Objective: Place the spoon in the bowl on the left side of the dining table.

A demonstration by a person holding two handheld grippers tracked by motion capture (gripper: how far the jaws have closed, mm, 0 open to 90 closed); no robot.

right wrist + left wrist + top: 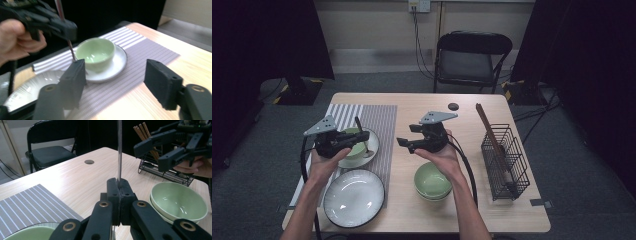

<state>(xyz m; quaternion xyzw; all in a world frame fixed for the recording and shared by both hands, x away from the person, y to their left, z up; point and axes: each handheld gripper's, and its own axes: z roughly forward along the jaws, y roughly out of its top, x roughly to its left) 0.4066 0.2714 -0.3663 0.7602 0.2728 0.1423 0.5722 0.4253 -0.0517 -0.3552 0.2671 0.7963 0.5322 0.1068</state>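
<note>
A: Nearest the person, what's on the table?

B: A grey plate [354,197] lies bare at the front edge of the striped mat [374,122]. Just right of it, off the mat, two green bowls [432,181] sit nested, nothing in the upper one.

A: And farther back?

B: A small green bowl [358,148] stands on a white saucer [372,150] on the mat. At the right, a wire basket [504,162] holds brown chopsticks [490,131], leaning toward the far edge.

A: How are the hands placed?

B: The left gripper [346,140] is held above the saucer, jaws pressed together on a thin grey rod [119,152]. The right gripper [406,141] hovers over the bare wood near the middle of the table, aimed toward the left one, its jaws spread with nothing between them.

A: Do the gripper views add anything?

B: The left gripper view shows the rod rising straight up out of the clamped jaws, with the right gripper [160,151] beyond it. The right gripper view shows the small bowl's [95,53] inside, pale green and bare, and the rod's [71,50] lower end reaching down beside it.
</note>
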